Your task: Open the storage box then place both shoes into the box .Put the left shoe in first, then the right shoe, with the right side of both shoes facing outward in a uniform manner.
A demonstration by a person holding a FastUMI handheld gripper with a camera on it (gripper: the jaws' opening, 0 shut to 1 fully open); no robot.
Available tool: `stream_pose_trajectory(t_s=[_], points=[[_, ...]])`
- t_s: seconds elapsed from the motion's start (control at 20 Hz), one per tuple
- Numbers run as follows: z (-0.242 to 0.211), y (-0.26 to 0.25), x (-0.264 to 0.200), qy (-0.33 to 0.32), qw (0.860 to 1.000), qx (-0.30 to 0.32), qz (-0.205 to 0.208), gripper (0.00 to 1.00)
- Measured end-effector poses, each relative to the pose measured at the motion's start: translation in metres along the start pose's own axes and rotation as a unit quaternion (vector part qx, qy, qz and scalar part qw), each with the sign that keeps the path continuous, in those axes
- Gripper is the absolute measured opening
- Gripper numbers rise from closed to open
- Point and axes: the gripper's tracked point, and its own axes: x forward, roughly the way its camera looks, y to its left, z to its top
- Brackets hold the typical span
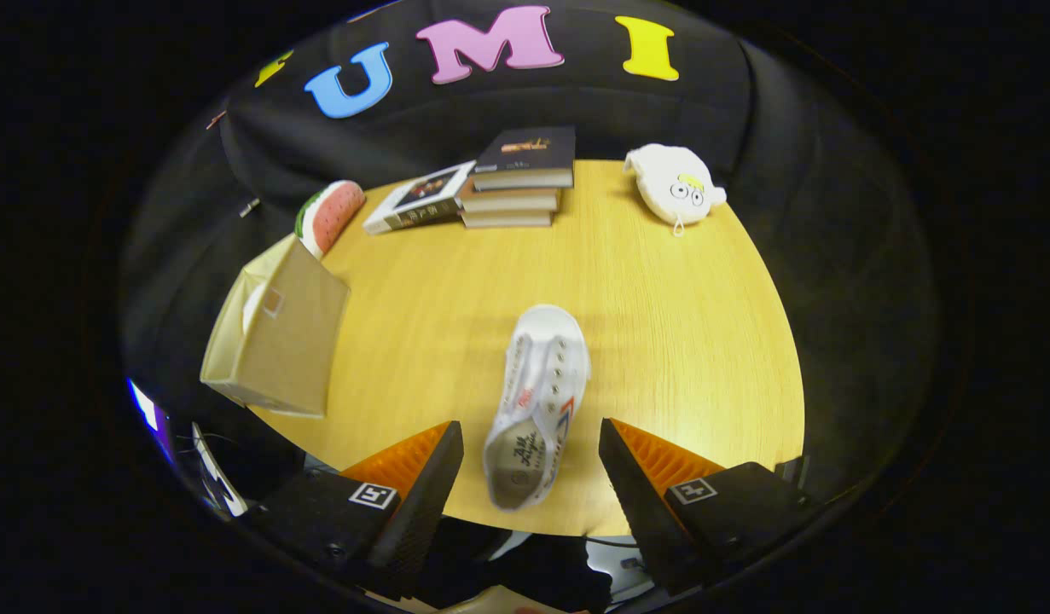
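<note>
fingers [531, 443] wide apart — shoe [537, 405] between

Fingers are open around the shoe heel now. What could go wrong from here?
1. The gripper is open with the shoe heel between its fingers, untouched; the shoe lies angled, so closing may twist or squeeze it.
2. The heel sits near the table edge; a nudge could drop it.
3. The box stands at the table's far left edge and could be pushed off.
</note>
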Motion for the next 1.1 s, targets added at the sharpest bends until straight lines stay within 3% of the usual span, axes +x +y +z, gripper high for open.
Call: stream_pose_trajectory(t_s=[0.2,0.7,0.8,0.95,1.0,1.1], points=[[-0.027,-0.023,0.040,0.026,0.999,-0.014,-0.030,0.98],[0.016,-0.042,0.103,-0.050,0.996,0.007,-0.074,0.76],[0.017,-0.032,0.111,-0.050,0.997,0.023,-0.062,0.59],[0.019,-0.040,0.108,-0.042,0.996,0.013,-0.083,0.33],[0.016,-0.041,0.106,-0.031,0.996,0.029,-0.078,0.13],[0.016,-0.040,0.105,-0.020,0.996,0.066,-0.065,0.08]])
